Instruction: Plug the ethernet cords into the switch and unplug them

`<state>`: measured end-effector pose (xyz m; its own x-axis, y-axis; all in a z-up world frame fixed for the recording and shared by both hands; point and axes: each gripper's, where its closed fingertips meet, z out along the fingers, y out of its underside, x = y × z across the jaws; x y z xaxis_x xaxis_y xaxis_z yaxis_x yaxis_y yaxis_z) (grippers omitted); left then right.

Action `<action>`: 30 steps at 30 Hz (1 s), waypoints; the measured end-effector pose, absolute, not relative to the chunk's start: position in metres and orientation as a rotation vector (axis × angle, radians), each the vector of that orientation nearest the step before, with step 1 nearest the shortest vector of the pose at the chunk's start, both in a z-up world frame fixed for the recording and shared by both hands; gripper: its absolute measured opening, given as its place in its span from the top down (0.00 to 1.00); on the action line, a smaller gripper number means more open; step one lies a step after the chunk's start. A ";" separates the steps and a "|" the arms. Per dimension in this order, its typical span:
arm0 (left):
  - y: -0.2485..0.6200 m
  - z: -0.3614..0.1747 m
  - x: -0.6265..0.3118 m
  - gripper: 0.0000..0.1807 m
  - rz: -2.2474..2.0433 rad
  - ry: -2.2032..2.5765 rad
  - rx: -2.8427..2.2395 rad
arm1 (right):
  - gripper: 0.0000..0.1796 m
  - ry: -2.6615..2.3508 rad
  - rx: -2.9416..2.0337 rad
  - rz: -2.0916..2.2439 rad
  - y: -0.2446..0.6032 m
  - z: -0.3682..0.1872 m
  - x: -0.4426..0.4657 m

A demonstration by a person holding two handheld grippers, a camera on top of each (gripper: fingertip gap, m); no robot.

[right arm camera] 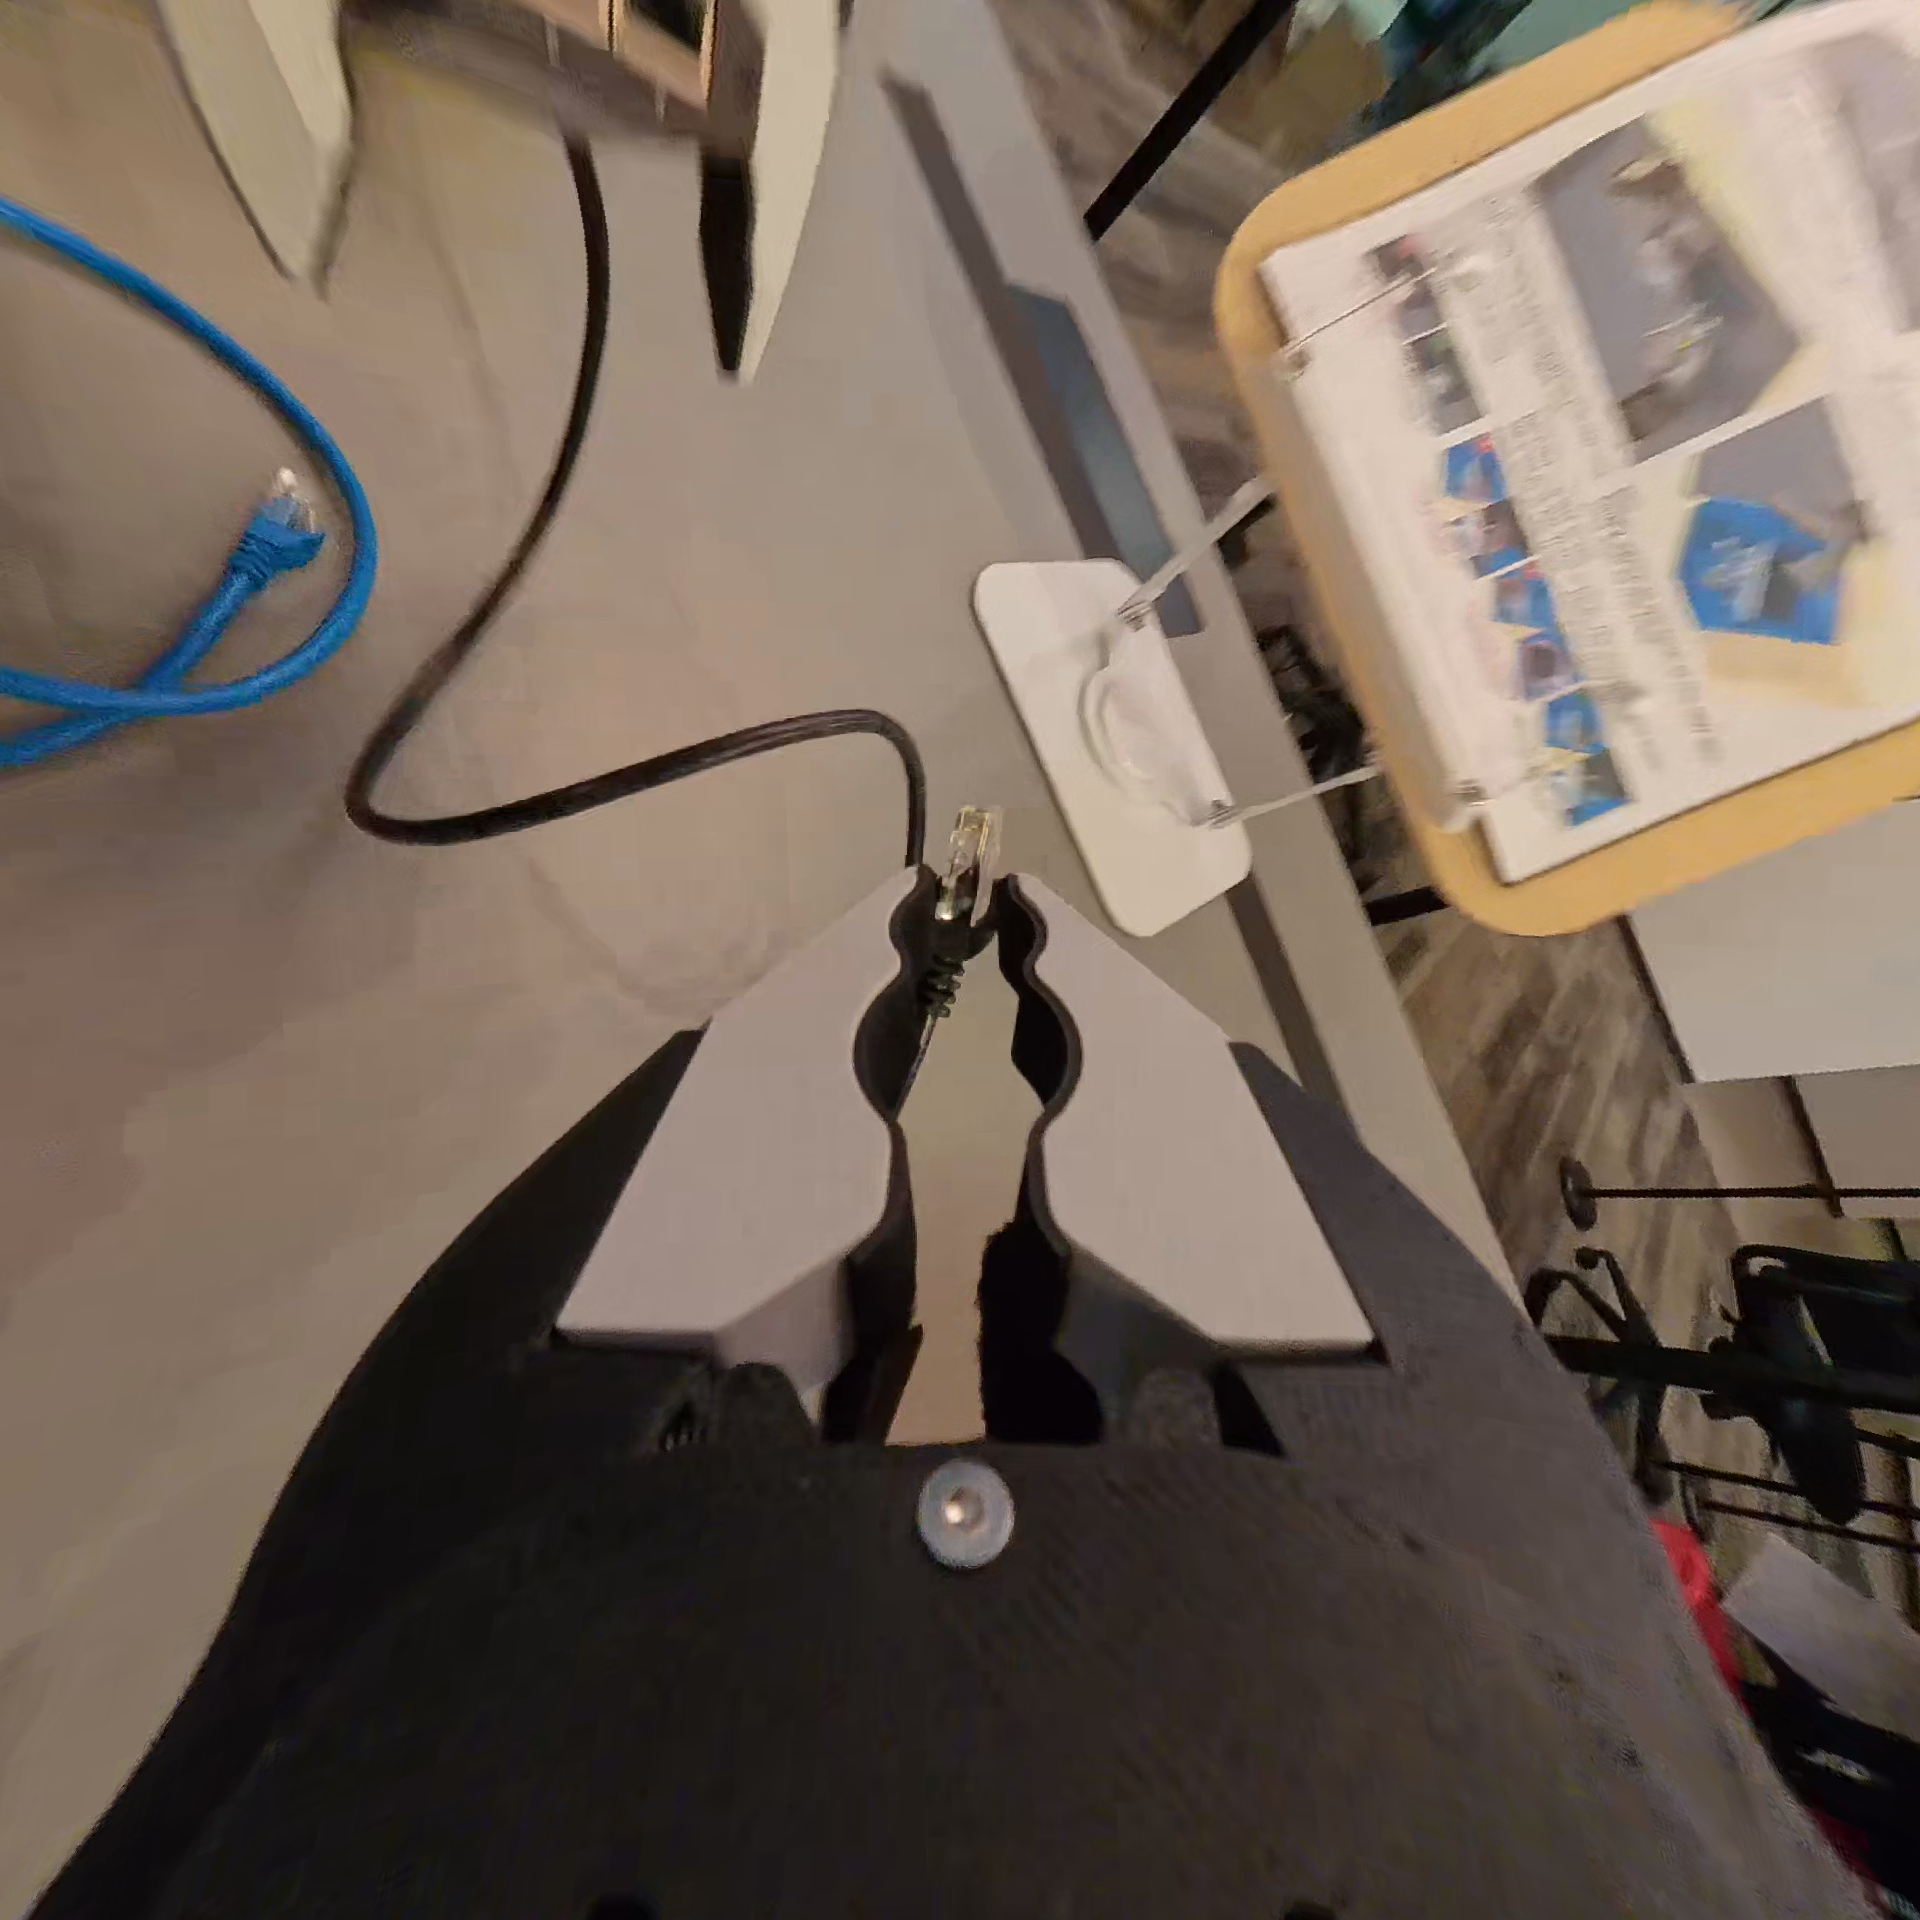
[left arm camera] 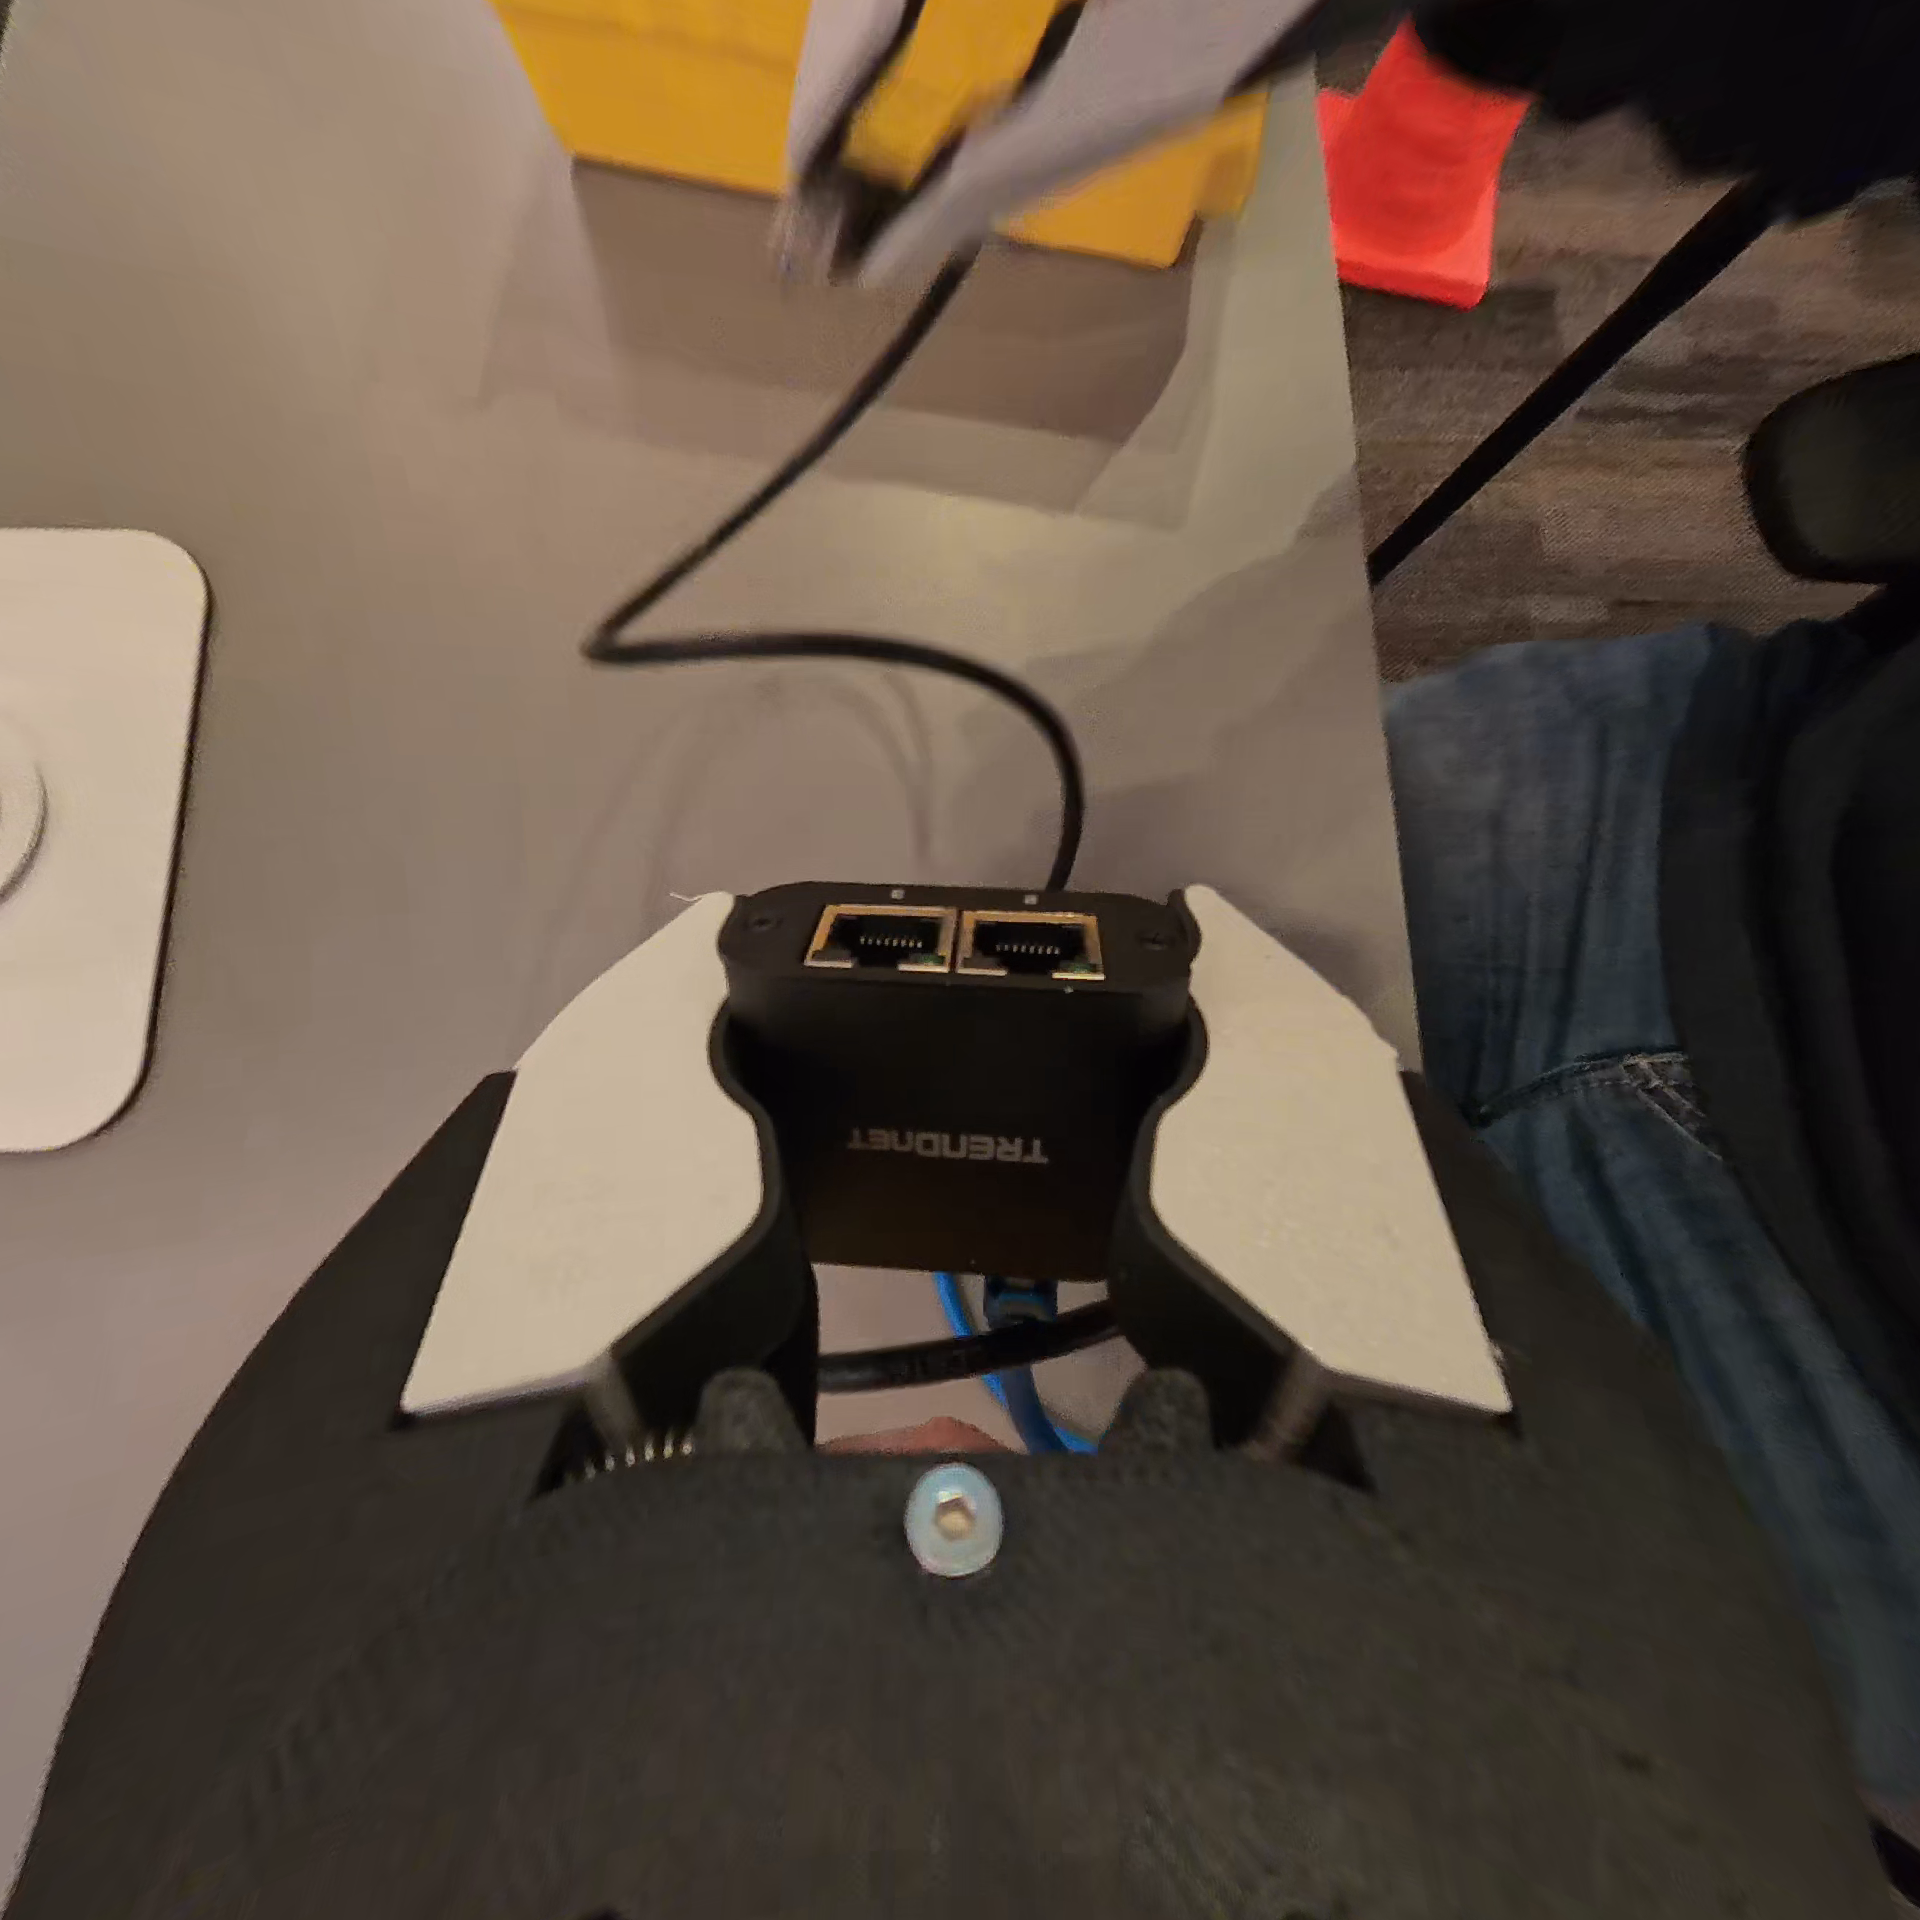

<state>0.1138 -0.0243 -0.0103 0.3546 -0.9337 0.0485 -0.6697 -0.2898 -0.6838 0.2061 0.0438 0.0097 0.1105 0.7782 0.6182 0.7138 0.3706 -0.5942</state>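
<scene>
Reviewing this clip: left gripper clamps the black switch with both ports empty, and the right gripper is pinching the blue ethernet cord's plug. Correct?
Not quite. The right gripper pinches the black ethernet cord's plug, as the right wrist view shows; the blue ethernet cord lies loose on the table. The left gripper does clamp the switch, both ports empty.

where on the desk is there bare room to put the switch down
Bare grey desk lies between the white stand base, the yellow box and the black cord. In the right wrist view, a second bare patch lies between the black cord and the blue cord. Crowded: the strip by the far edge, around the white stand base.
</scene>
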 end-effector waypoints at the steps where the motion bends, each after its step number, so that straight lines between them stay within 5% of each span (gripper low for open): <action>1: -0.026 -0.004 0.117 0.59 -0.649 1.377 -2.026 | 0.95 -1.651 -1.366 0.048 0.049 -0.004 0.199; 18: -0.025 0.050 0.110 0.59 -0.877 1.169 -1.779 | 0.93 -1.902 -1.512 0.288 0.025 -0.108 0.136; 22: -0.027 0.041 0.107 0.59 -0.886 1.176 -1.789 | 0.74 -1.735 -1.501 0.508 0.023 -0.065 0.135; 30: -0.024 0.045 0.111 0.59 -0.856 1.175 -1.777 | 0.67 -1.725 -1.355 1.007 -0.048 0.010 0.111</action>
<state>0.1112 -0.0243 0.0454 0.3332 -0.9379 0.0969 -0.3800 -0.2276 -0.8965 0.1105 -0.0484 0.0100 -0.1963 0.9783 0.0667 0.4232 0.1459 -0.8942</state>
